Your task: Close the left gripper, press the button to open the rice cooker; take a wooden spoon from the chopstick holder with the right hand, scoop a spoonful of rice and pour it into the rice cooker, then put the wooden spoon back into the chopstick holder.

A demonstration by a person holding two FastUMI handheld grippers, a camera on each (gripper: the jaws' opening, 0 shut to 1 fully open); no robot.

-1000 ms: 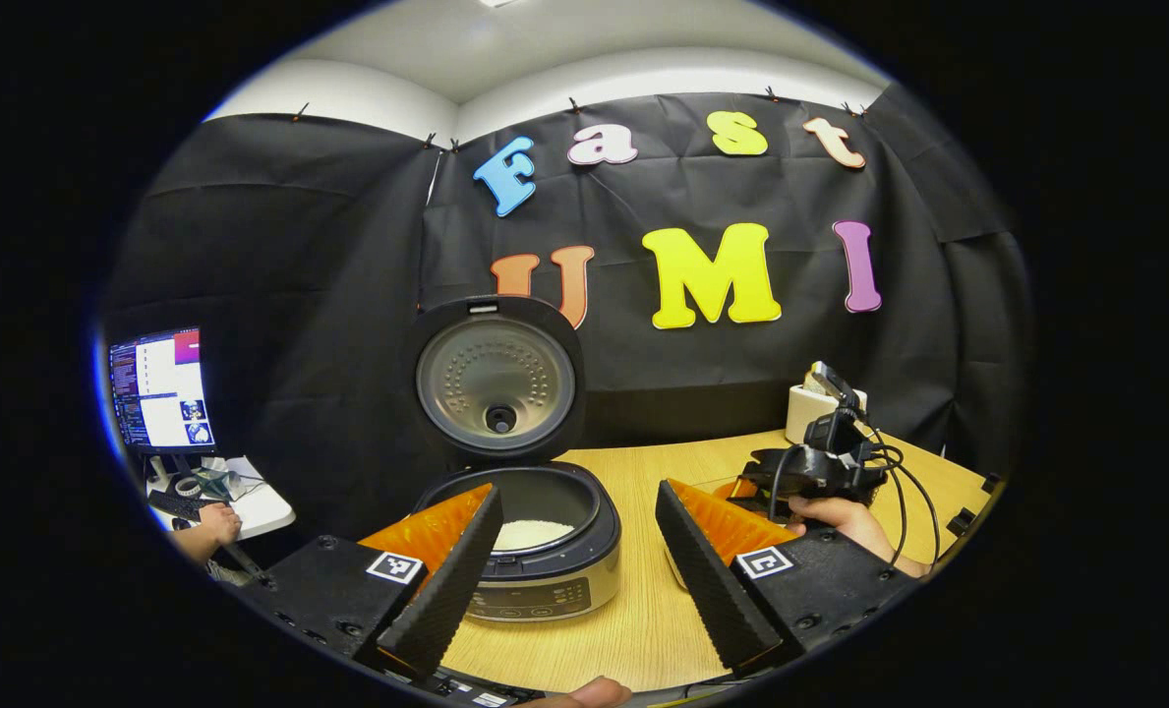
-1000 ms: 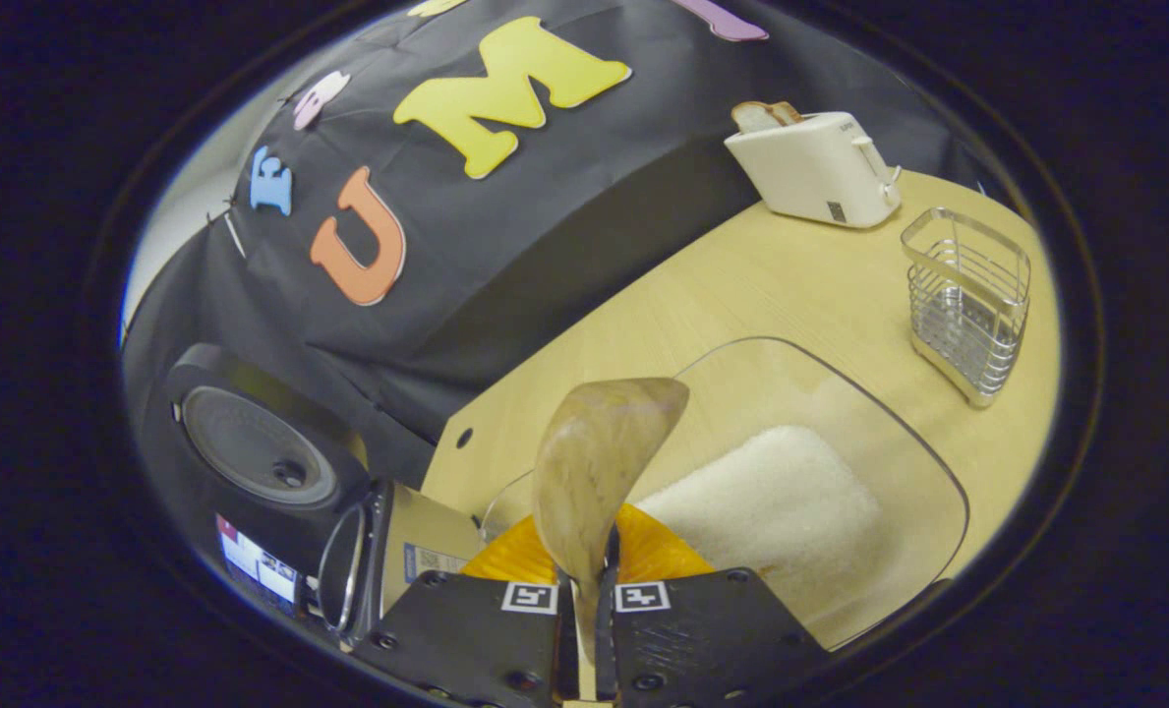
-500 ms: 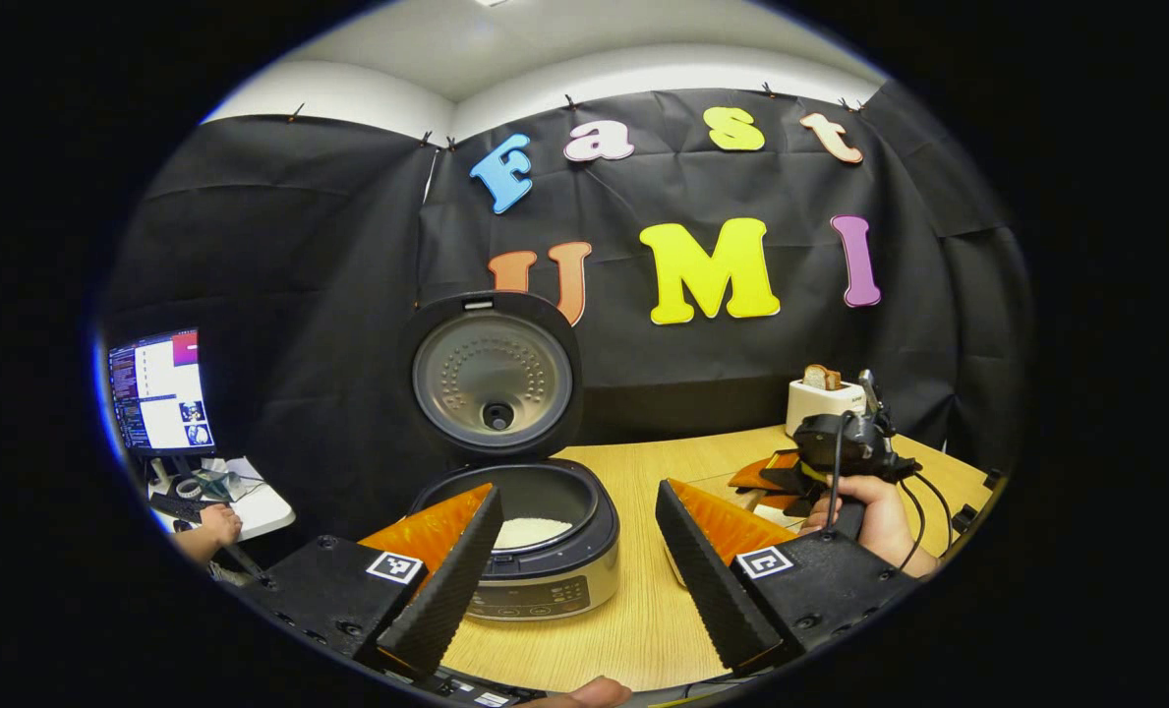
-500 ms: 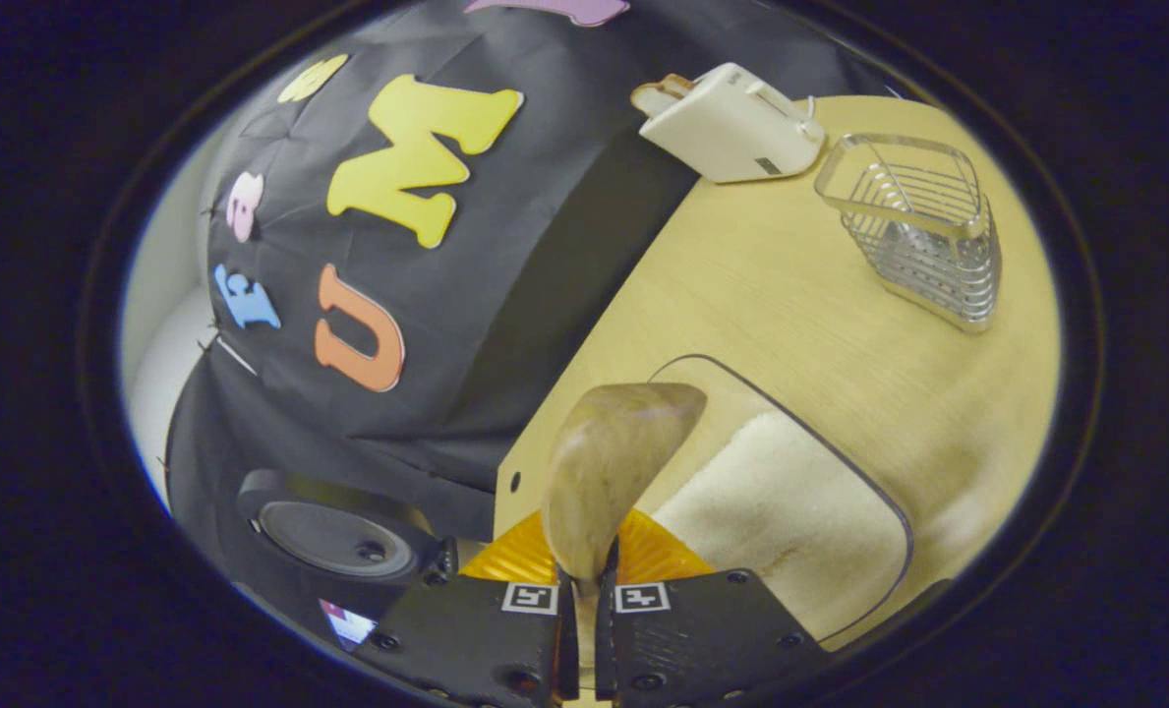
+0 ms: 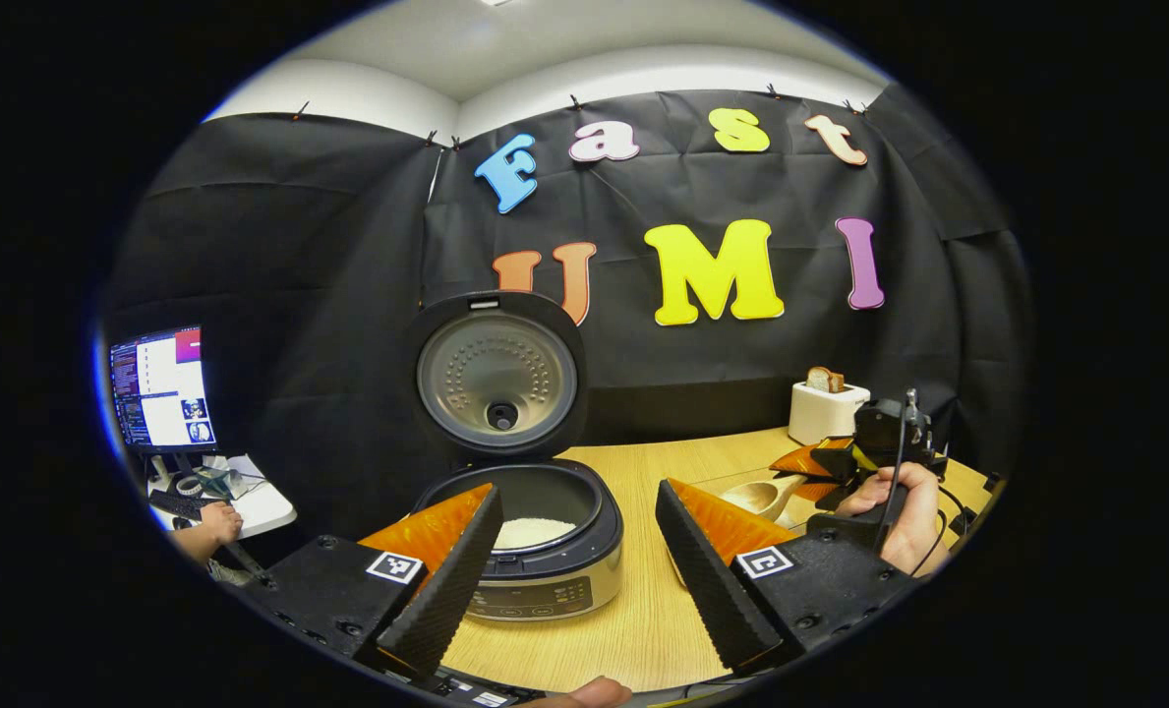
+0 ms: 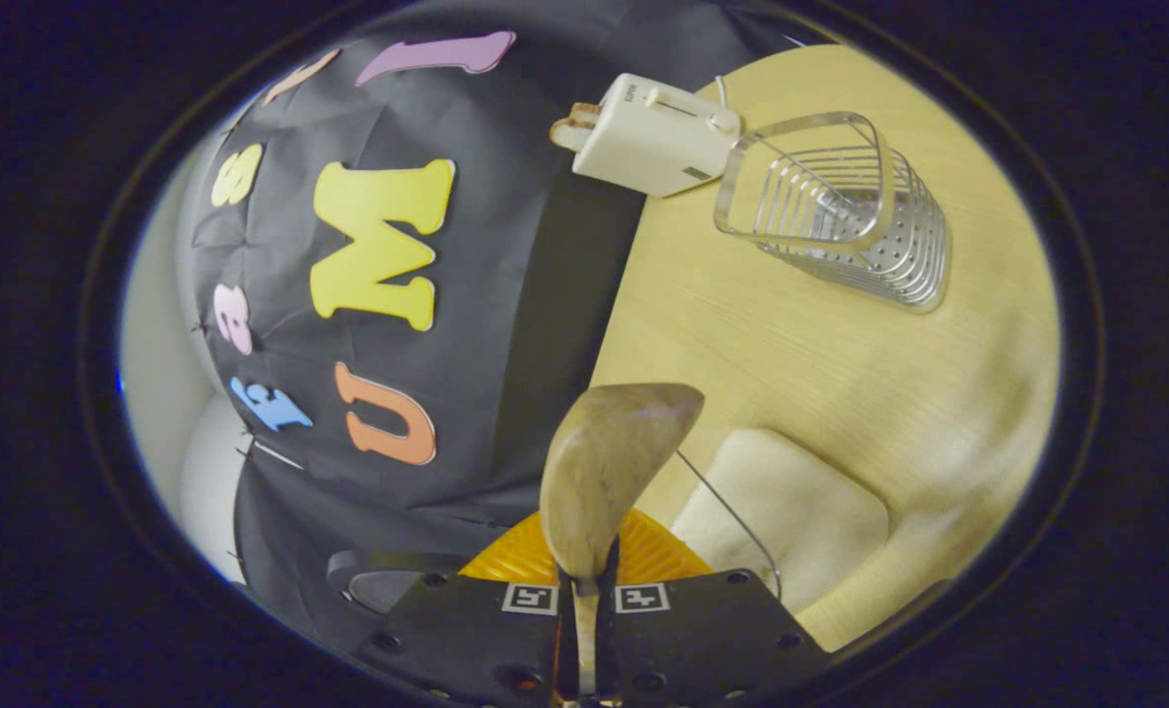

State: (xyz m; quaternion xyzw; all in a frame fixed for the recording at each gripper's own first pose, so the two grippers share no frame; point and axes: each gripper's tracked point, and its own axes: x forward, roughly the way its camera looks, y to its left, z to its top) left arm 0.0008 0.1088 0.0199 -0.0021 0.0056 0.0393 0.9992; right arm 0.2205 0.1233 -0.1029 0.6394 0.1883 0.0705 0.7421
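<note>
- Fingers of the left gripper (image 5: 569,551) are spread wide apart above the table (image 5: 643,619), holding nothing.
- Behind them the rice cooker (image 5: 535,551) stands with its lid (image 5: 496,374) up and rice inside.
- Right gripper (image 6: 584,600) fingers are clamped on the wooden spoon (image 6: 604,472).
- Farther right stands the chopstick holder (image 6: 840,216), beside a toaster (image 6: 653,138).

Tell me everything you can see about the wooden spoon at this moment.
The wooden spoon is plain light-brown wood with a smooth oval bowl that looks empty. Its handle is clamped between the fingers of the right gripper, and the bowl sticks forward past them. It is held in the air above the table and the clear container of rice, pointing roughly toward the wire holder. In the left gripper view it lies nearly level.
</note>
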